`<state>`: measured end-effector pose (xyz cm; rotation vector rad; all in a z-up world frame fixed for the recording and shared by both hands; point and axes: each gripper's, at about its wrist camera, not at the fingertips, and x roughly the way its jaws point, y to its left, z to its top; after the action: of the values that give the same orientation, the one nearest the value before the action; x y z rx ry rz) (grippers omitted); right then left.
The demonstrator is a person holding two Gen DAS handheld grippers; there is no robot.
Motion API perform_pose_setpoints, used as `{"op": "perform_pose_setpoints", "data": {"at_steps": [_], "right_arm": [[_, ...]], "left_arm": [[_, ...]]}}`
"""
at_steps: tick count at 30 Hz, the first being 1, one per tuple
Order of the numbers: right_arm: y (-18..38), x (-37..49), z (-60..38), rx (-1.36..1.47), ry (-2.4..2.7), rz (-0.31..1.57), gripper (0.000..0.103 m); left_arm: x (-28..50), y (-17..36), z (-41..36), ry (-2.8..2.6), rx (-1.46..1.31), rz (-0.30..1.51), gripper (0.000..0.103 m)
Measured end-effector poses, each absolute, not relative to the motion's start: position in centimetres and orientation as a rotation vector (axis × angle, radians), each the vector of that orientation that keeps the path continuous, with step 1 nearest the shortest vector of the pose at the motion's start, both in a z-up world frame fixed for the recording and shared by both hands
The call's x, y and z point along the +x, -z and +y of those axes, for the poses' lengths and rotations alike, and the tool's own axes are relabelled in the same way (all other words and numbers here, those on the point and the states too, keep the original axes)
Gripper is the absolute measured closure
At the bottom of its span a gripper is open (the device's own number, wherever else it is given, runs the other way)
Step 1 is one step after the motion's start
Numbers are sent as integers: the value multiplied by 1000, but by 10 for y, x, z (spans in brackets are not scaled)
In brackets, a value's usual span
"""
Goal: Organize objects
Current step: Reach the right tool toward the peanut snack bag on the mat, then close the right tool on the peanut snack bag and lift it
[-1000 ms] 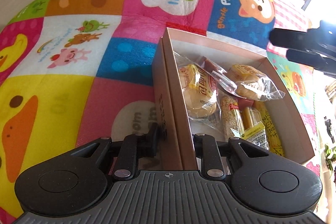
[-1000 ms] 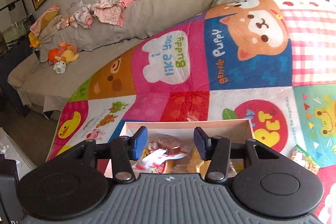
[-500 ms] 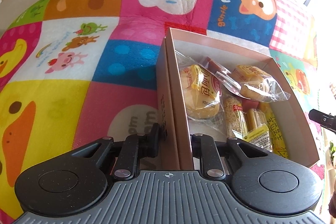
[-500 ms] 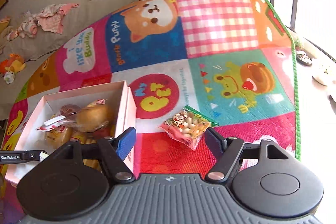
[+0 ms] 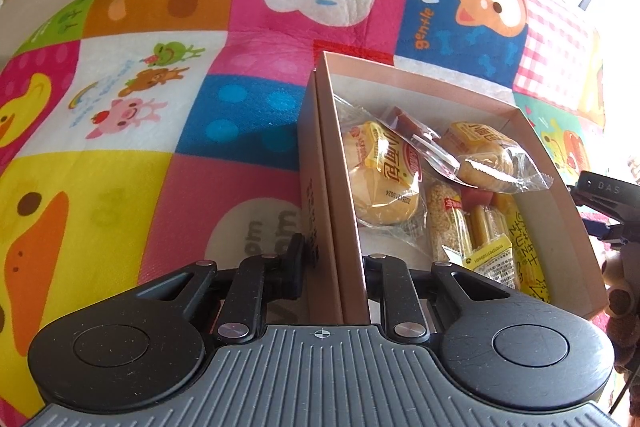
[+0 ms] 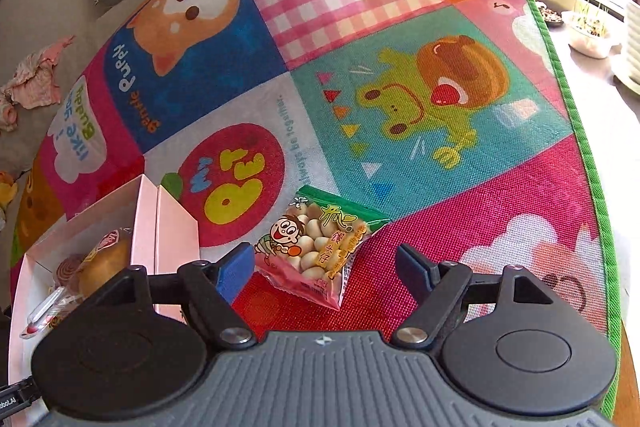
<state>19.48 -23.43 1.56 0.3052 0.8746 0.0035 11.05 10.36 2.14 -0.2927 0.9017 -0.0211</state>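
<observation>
Spread wide underneath everything: a patchwork cartoon play mat (image 6: pixel 400 75), covering the surface edge to edge. Resting on it, to the left in the right wrist view, a pink cardboard box (image 5: pixel 560 227) already holding bread rolls (image 5: pixel 384 195), sesame bars and yellow packets. Clamped on the box's near left wall: the left hand-held gripper (image 5: pixel 332 259), one finger outside, one inside, pinning the box in place. Just right of the box, apart from it, flat on the red and white patches: a small snack packet (image 6: pixel 320 247) printed with a cartoon face and pale round pieces.

Hanging over that packet, tilted down toward the mat: the right hand-held gripper (image 6: pixel 324 267), jaws just opened wider, released, nothing pressed between the blue pads (image 6: pixel 234 269). Packet lying directly ahead, centred in the gap, near edge between the fingertips, not touching either. Long axis running diagonally, from near right up toward far left, so skewed against the line across the fingers. Clearly nearer the right hand; left one busy with the box. Probably a straight drop and a close across the packet's narrower width, then a short carry leftward into the box.
</observation>
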Motion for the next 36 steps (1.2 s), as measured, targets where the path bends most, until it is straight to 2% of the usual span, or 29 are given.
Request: {"op": "perform_pose_setpoints", "data": {"at_steps": [2, 9, 14, 18, 30, 36], "right_arm": [[-14, 202, -228, 291, 13, 881, 21], [-16, 222, -212, 223, 3, 902, 22], [-18, 219, -206, 127, -35, 903, 40], [-19, 205, -213, 91, -56, 898, 42], [-25, 108, -232, -135, -103, 881, 46], [-38, 48, -234, -161, -172, 918, 48]], "left_arm": [[110, -21, 103, 21, -292, 902, 81], [110, -21, 103, 21, -292, 902, 81], [110, -21, 103, 22, -291, 902, 81], [110, -21, 103, 22, -292, 902, 81], [109, -21, 102, 24, -292, 903, 81], [110, -22, 100, 9, -286, 901, 82]]}}
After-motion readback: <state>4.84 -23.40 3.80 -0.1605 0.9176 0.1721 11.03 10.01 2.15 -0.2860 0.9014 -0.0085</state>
